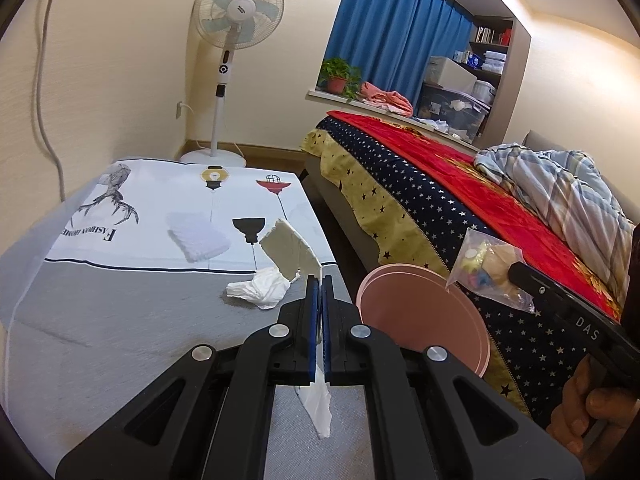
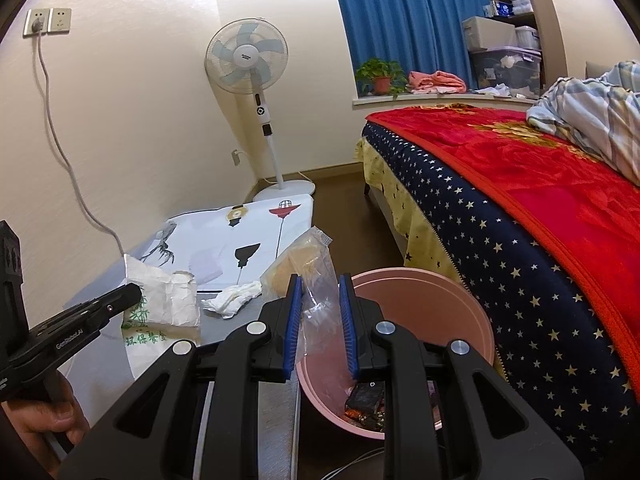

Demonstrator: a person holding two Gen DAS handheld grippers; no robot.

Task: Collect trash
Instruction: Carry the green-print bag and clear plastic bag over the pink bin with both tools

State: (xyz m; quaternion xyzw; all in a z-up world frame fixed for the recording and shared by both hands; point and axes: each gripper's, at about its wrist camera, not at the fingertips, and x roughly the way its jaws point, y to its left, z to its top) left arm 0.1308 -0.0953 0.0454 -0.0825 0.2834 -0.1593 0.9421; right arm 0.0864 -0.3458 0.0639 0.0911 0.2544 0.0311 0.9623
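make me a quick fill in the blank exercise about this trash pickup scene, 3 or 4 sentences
1. The left gripper is shut on a white paper ____.
2. The right gripper holds a clear plastic bag above the ____ bin.
3. A crumpled white tissue lies on the ____.
4. Beside the blue curtain stands a white ____.

Missing words: wrapper; pink; table; fan

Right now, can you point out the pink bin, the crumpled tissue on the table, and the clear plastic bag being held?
pink bin (image 2: 460,308), right wrist view, inner back wall.
crumpled tissue (image 1: 260,292), left wrist view, its middle.
clear plastic bag (image 2: 316,304), right wrist view, clear film between the pads.
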